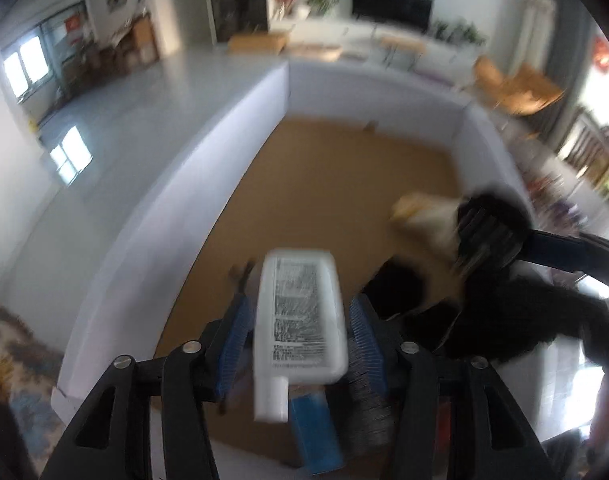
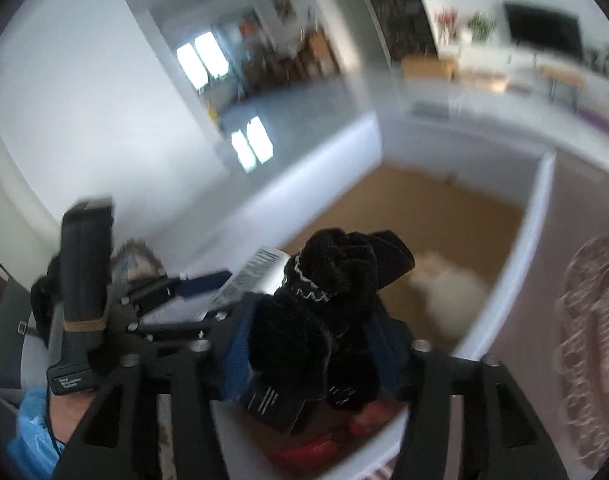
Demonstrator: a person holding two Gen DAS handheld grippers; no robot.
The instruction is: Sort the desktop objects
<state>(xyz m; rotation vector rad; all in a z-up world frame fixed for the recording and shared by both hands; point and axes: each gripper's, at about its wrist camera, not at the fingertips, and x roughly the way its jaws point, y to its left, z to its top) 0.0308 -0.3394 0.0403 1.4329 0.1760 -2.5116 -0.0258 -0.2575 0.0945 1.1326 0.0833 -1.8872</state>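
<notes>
In the left wrist view a white bottle (image 1: 300, 320) with a printed label lies cap-down between the blue pads of my left gripper (image 1: 302, 296). A thin gap shows on each side, so the jaws stand open around it. In the right wrist view a bundle of black socks (image 2: 328, 292) with a card tag sits between the fingers of my right gripper (image 2: 318, 312), which look spread and loose on it. Both grippers hover over a white-walled box (image 1: 264, 120) with a brown floor. The right gripper (image 1: 480, 232) also shows at the right of the left wrist view. Everything is blurred.
A cream fluffy thing (image 2: 448, 296) lies on the box floor near the right wall. A blue object (image 1: 316, 428) sits below the bottle and something red (image 2: 324, 448) below the socks. A patterned pink cloth (image 2: 592, 340) lies right of the box. A hand in a blue sleeve (image 2: 36, 432) holds the left gripper.
</notes>
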